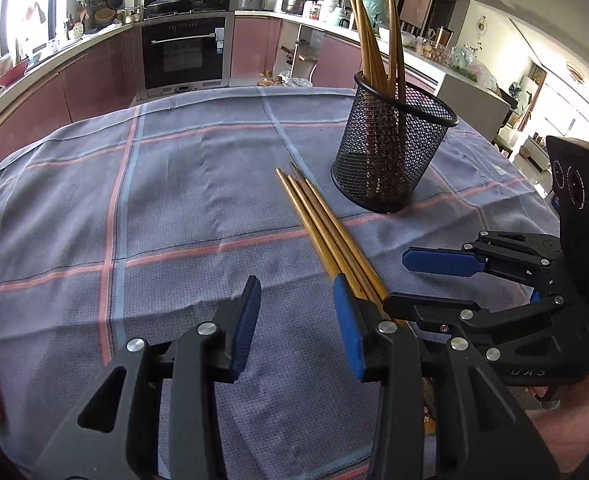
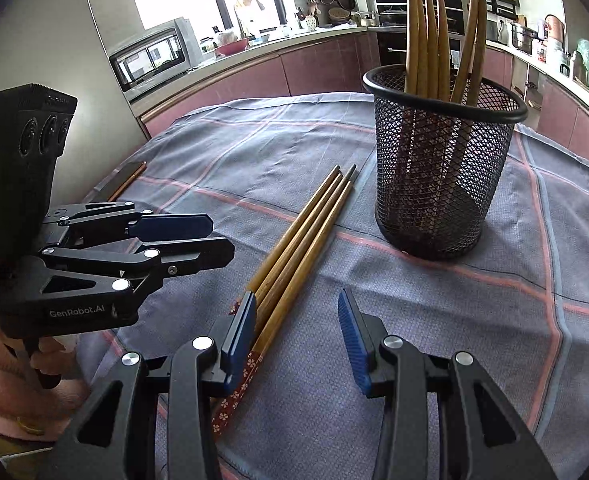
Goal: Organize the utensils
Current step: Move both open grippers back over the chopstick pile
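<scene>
Four loose chopsticks (image 1: 330, 236) lie side by side on the checked tablecloth (image 1: 166, 200), flat, touching along their length. Left to right across the table: left gripper (image 1: 300, 330), fingers spread with nothing between them, its right pad just beside the bundle's thick ends; then the bundle; then right gripper (image 2: 296, 338), likewise spread and empty, its left pad against the same ends; then the mesh holder (image 2: 442, 176), upright at about 1 o'clock from the bundle, with more chopsticks standing in it. Long axis of the loose four runs from the patterned thick ends at 6 o'clock, nearest the grippers, to the narrow tips at about 12 to 1 o'clock, near the holder's base. Judged step: approach to pick up the next sticks. The next move would call for centring one gripper over the shafts, pinching across the axis, then tipping them upright over the rim.
</scene>
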